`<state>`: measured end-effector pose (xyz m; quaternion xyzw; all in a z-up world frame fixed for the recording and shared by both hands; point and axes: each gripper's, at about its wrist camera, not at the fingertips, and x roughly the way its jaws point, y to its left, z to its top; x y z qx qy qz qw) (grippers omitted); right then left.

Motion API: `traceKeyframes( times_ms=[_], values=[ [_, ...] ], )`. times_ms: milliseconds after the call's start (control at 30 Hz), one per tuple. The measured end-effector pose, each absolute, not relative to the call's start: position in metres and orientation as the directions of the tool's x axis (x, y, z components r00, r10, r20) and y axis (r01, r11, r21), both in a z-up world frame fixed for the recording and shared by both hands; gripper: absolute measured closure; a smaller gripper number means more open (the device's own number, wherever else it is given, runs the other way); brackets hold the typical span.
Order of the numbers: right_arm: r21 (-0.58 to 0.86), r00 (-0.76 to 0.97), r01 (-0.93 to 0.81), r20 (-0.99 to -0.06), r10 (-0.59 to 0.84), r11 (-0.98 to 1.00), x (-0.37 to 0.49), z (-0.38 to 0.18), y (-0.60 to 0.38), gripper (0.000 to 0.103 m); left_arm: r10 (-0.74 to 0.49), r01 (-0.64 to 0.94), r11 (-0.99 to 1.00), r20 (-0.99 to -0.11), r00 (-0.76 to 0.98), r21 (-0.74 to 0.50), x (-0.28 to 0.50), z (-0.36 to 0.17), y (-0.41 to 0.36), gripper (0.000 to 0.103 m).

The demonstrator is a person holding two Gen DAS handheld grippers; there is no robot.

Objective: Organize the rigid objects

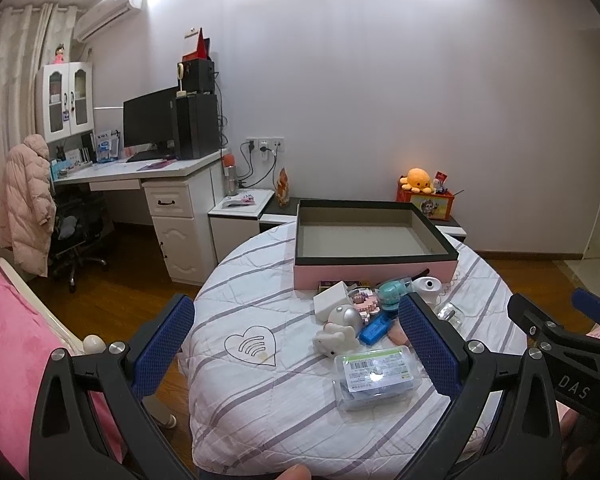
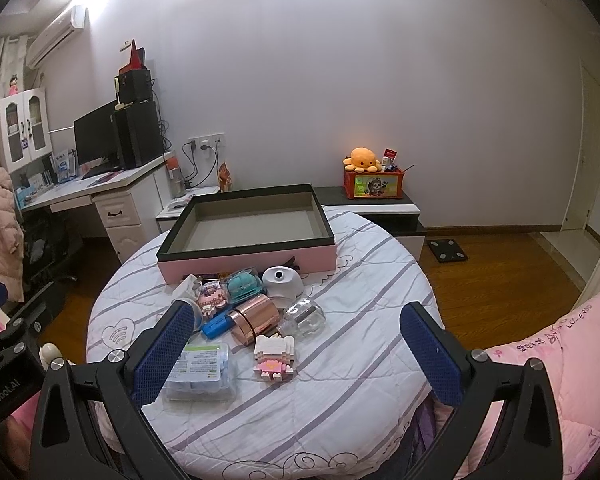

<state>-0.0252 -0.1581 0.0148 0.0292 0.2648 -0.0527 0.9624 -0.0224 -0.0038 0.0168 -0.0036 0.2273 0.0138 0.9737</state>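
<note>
So both your grippers are hovering over the near edge of the round quilt-covered table (image 2: 340,400), and neither has anything in it. Your left gripper (image 1: 300,344) has its fingers spread wide, same deal with your right gripper (image 2: 296,344).

The pink box (image 2: 248,266) with the dark rim sits open at the far side of the table, nothing in it that I can see. All the small stuff is piled just in front of it: a white dome-shaped gadget (image 2: 283,280) and a teal thing in clear packaging (image 2: 242,284) nearest the box, a rose-gold cylinder (image 2: 254,318) lying on its side in the middle, a clear glass jar (image 2: 305,316) just right of it, a blue stick (image 2: 217,326) on its left. Closest to you are a pink-and-white brick figure (image 2: 274,356) and a clear labelled plastic case (image 2: 202,372), partly hidden behind your right gripper's left finger.
</note>
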Motion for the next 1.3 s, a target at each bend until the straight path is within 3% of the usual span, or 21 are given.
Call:
traceKeyframes(
  times_ms=[1300],
  values=[
    [0.024,0.825,0.102,-0.561,-0.071,0.995,-0.006,-0.004,-0.164,0.000,0.014,-0.028,0.999,-0.505,0.863,-0.019,-0.002,-0.015,-0.006,0.000]
  ],
)
